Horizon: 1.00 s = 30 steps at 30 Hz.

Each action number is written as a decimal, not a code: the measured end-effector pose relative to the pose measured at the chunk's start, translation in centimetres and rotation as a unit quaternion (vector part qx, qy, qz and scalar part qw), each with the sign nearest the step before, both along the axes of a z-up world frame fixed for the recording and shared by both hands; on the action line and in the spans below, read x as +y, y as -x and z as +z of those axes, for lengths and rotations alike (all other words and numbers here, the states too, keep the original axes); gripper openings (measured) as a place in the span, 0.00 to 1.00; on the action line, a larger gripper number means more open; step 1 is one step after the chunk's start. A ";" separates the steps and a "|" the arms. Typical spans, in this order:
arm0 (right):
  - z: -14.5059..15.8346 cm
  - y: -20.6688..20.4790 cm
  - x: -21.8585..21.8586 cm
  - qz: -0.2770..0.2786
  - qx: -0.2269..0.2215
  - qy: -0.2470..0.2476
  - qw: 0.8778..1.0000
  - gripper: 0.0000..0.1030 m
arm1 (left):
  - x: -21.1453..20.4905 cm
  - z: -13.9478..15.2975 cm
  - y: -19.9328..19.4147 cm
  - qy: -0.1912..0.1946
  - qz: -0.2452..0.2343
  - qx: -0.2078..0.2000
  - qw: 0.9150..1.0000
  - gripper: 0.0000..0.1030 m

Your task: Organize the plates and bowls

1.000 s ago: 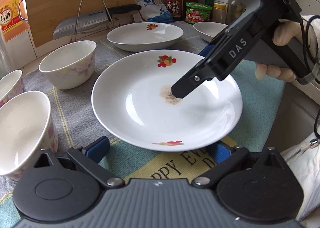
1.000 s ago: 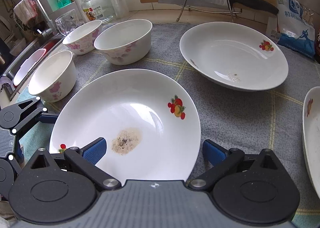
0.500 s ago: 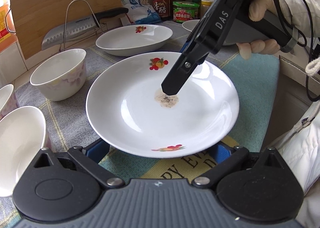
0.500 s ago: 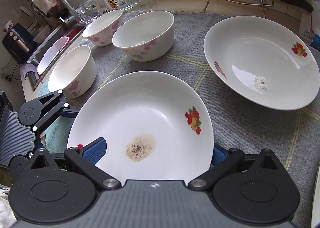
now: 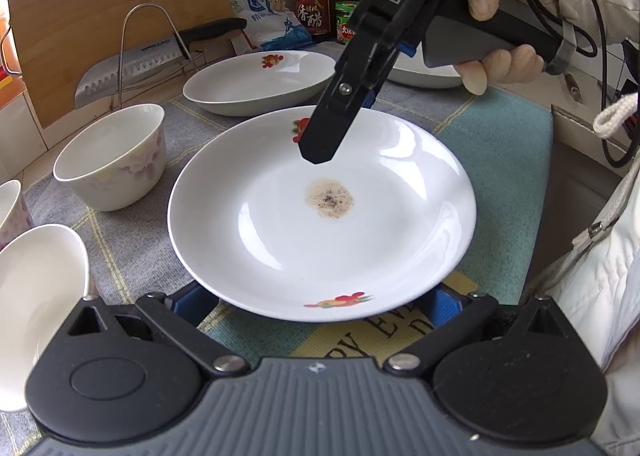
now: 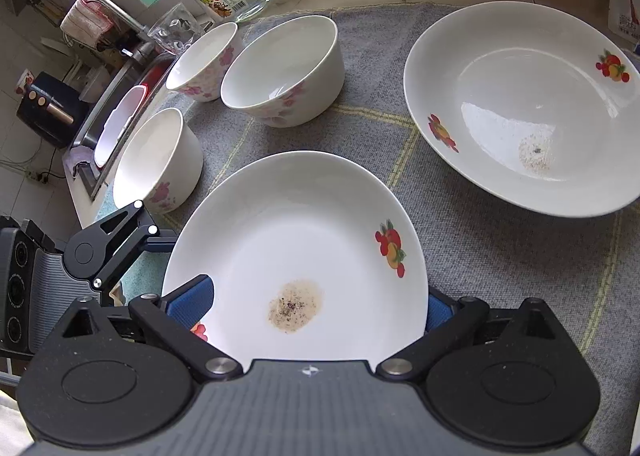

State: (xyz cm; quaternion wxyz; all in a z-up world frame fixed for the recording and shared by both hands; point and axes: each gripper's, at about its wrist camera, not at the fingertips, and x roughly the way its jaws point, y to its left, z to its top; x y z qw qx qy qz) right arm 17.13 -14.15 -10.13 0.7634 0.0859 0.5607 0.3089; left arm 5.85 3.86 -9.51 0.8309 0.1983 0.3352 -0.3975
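Left wrist view: a round white ceramic plate with red fruit decals and a brown speckled stain at its centre (image 5: 320,212) sits between the blue-padded fingers of the left tool (image 5: 320,302), whose jaws are spread wide, one pad showing at each side of the plate's near rim; whether they touch it cannot be told. The plate rests over a teal and yellow printed mat (image 5: 500,144) on the counter. The right tool (image 5: 320,154), held in a gloved hand (image 5: 496,28), hangs tilted above the plate's far half.

From the right wrist view, the right tool (image 6: 316,304) is also spread wide, its left pad over the plate (image 6: 296,240) and its right pad beyond the rim; contact cannot be told. A second white deep plate with fruit decals and a faint stain (image 6: 520,108) lies well apart on the grey woven cloth (image 6: 480,248). Three white bowls with pink flower prints stand to the left: one nearest the plate (image 6: 156,160), one larger (image 6: 284,68), one behind (image 6: 204,60), the last two just beside each other. A steel cleaver on a wire rack (image 5: 132,64) leans before a wooden cutting board (image 5: 112,8).
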 end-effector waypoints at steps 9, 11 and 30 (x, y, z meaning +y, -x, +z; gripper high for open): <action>-0.1 -0.3 0.0 -0.006 0.014 -0.004 1.000 1.00 | -0.1 0.2 -0.3 -0.005 0.001 0.004 1.000 0.99; 0.0 -0.2 0.1 -0.006 0.013 -0.006 1.000 1.00 | 0.0 0.2 -0.3 -0.004 0.001 0.006 1.000 0.99; 1.9 1.3 -1.9 -0.021 -0.012 -0.018 1.000 1.00 | -1.3 2.5 -0.8 -0.014 -0.017 0.000 1.000 0.98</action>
